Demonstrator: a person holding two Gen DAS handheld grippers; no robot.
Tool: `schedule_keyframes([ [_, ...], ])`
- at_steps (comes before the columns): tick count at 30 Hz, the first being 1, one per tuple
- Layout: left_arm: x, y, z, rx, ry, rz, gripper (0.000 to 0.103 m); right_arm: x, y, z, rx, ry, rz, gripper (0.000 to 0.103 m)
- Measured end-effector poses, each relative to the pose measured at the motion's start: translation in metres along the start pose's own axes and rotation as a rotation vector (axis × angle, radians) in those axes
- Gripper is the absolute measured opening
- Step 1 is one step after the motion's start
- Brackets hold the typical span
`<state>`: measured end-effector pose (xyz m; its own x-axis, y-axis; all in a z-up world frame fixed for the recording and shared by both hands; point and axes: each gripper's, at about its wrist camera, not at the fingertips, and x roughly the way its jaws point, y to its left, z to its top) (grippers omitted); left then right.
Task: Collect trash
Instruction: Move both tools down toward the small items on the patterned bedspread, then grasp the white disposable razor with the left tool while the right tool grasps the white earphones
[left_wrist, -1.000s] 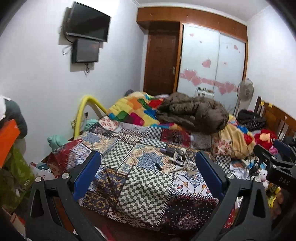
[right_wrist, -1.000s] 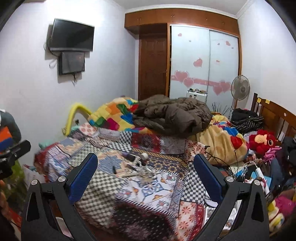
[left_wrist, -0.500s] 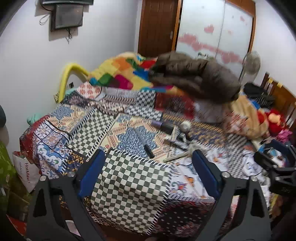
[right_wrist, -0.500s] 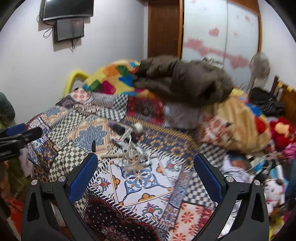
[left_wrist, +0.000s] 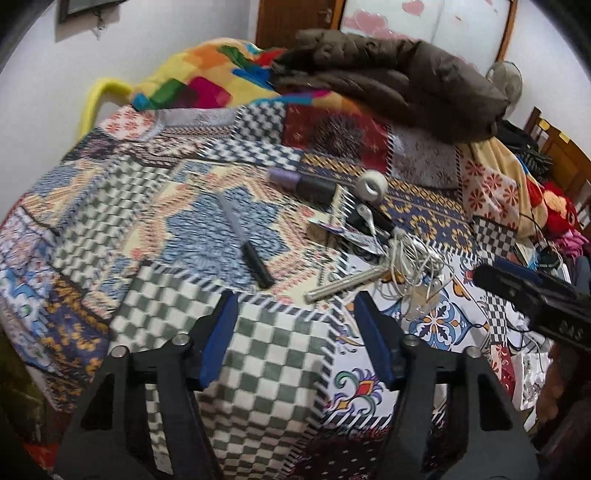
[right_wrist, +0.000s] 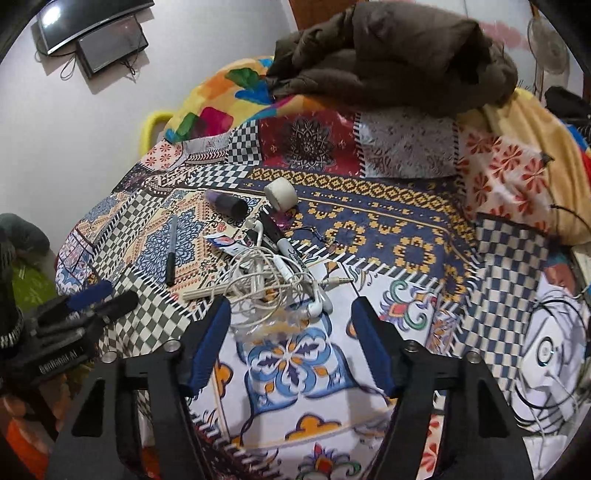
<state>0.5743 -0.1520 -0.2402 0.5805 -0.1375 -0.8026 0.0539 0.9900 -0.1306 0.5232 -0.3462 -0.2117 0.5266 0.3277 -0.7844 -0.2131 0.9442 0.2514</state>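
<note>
The left gripper (left_wrist: 295, 317) hovers over the near edge of a bed, its blue-padded jaws spread wide with nothing between them. Below it lies the patchwork bedspread (left_wrist: 258, 369). Just ahead and slightly to its left rests a long dark pen (left_wrist: 245, 247). Ahead to its right a pale ridged stick (left_wrist: 343, 286) lies beside a tangle of white earphone cable (left_wrist: 410, 258).

The right gripper (right_wrist: 290, 314) hangs well apart from the left one, jaws equally wide and empty. Directly between and just beyond its fingertips lies a crumpled clear plastic wrapper (right_wrist: 273, 325), hard to make out against the pattern. Touching it on the far side is the white cable tangle (right_wrist: 266, 273) with earbuds (right_wrist: 321, 304). A black-and-white marker (right_wrist: 282, 245) crosses the pile; its label is only partly readable. Beyond sit a small flattened packet (right_wrist: 225, 243), a purple and black tube (right_wrist: 227, 203) and a roll of white tape (right_wrist: 280, 194).

Farther off, a brown jacket (right_wrist: 388, 55) is heaped on a colourful blanket (right_wrist: 221, 96). To the right gripper's far right, white and black cords (right_wrist: 546, 354) are cut off by the picture's edge.
</note>
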Motion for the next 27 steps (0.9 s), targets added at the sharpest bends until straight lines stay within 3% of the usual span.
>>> schedule_keyframes([
  [2, 0.008, -0.007, 0.000, 0.020, 0.007, -0.006, 0.060, 0.010, -0.003, 0.004, 0.005, 0.018, 0.026, 0.051],
  [8, 0.015, -0.011, -0.006, 0.014, 0.010, -0.017, 0.060, 0.030, 0.007, 0.006, -0.015, 0.087, 0.125, 0.050],
  [11, 0.017, -0.013, -0.010, 0.018, 0.022, -0.016, 0.059, 0.040, 0.020, 0.002, -0.065, 0.101, 0.115, 0.049],
  [13, 0.017, -0.013, -0.012, 0.025, 0.024, -0.008, 0.059, 0.043, 0.020, 0.001, -0.074, 0.108, 0.118, 0.038],
  [15, 0.016, -0.012, -0.013, 0.025, 0.026, -0.008, 0.060, 0.049, 0.020, 0.001, -0.082, 0.138, 0.125, 0.005],
  [24, 0.041, -0.020, 0.004, 0.098, 0.059, -0.085, 0.059, 0.018, 0.013, 0.014, -0.077, 0.035, 0.100, 0.004],
  [27, 0.056, -0.029, 0.011, 0.149, 0.074, -0.113, 0.055, 0.008, 0.007, 0.023, -0.059, 0.000, 0.092, 0.003],
])
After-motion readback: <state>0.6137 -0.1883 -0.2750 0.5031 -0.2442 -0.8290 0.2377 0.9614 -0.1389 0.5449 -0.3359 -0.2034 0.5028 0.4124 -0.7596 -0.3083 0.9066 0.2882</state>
